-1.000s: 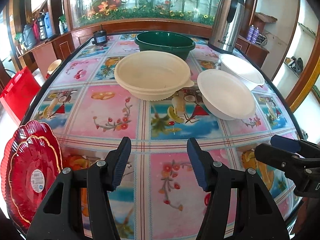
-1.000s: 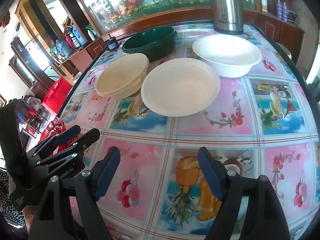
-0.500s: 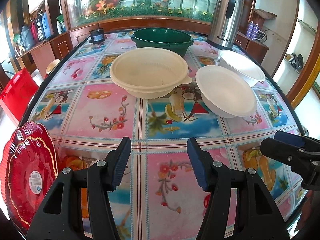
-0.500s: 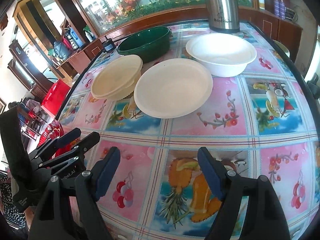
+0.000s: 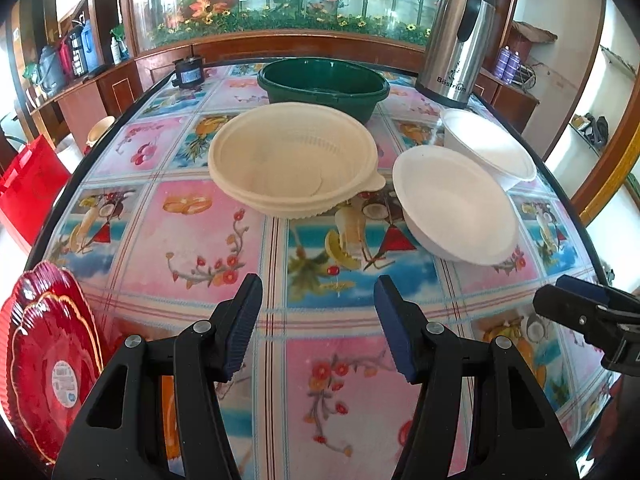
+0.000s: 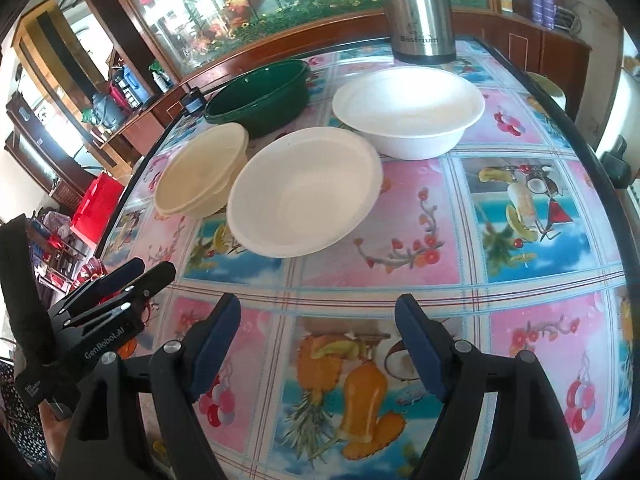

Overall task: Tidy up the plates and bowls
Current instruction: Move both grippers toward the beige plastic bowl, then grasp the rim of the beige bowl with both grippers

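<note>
1. The table (image 5: 224,240), covered in a fruit-print cloth, carries every dish
2. A green basin (image 5: 324,86) sits at the far side, a steel flask (image 5: 460,40) to its right
3. Cream bowls (image 5: 292,160) are nested mid-table
4. Two white bowls (image 6: 304,192) (image 6: 408,108) lie right of them
5. Red plates (image 5: 48,356) rest at the near left edge
6. The left gripper (image 5: 316,324) and right gripper (image 6: 318,348) hover released, grasping nothing

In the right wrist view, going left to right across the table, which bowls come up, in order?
Cream bowl → near white bowl → far white bowl. The green basin sits behind, spanning the first two, so I leave it out of the order.
</note>
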`<action>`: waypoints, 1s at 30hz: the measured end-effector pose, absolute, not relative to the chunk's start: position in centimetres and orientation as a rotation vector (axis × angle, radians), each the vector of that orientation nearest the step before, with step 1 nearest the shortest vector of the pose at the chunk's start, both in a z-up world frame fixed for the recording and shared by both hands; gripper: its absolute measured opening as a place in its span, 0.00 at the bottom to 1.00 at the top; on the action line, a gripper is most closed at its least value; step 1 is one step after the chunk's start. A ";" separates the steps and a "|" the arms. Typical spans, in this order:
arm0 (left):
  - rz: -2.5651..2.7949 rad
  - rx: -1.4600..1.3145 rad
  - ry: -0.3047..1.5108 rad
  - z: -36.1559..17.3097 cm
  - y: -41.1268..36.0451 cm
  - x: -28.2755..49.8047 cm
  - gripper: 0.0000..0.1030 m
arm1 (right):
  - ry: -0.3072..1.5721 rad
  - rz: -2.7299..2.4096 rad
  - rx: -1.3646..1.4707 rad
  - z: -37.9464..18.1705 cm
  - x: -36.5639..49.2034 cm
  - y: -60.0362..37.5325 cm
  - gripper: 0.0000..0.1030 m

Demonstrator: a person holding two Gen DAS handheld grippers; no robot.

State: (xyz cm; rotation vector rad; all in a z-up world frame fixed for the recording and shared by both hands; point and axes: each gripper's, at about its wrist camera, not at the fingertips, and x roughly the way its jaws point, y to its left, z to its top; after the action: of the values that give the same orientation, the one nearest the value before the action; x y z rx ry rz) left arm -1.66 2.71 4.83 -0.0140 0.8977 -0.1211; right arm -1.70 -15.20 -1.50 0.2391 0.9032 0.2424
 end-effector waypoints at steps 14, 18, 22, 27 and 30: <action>-0.089 -0.036 0.915 7.7 6.0 3.0 0.57 | 0.854 0.353 0.164 2.0 2.1 -11.5 0.77; -0.097 -0.097 0.980 7.4 7.8 5.5 0.57 | 0.855 0.424 0.124 2.9 5.6 -9.0 0.77; -0.067 -0.106 1.010 6.9 9.2 7.4 0.57 | 0.881 0.426 0.057 3.0 10.1 -6.4 0.77; -0.044 -0.109 1.034 5.9 10.2 9.0 0.57 | 0.924 0.436 0.019 1.9 13.7 -4.4 0.75; -0.038 -0.105 1.039 5.5 10.2 9.7 0.57 | 0.945 0.451 -0.006 1.1 15.0 -3.3 0.68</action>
State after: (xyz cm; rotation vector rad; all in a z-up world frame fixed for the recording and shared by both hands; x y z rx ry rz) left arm 9.75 10.16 5.52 -0.1049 1.0392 -0.0376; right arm 15.05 -3.33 1.14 -0.0063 0.9450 0.4514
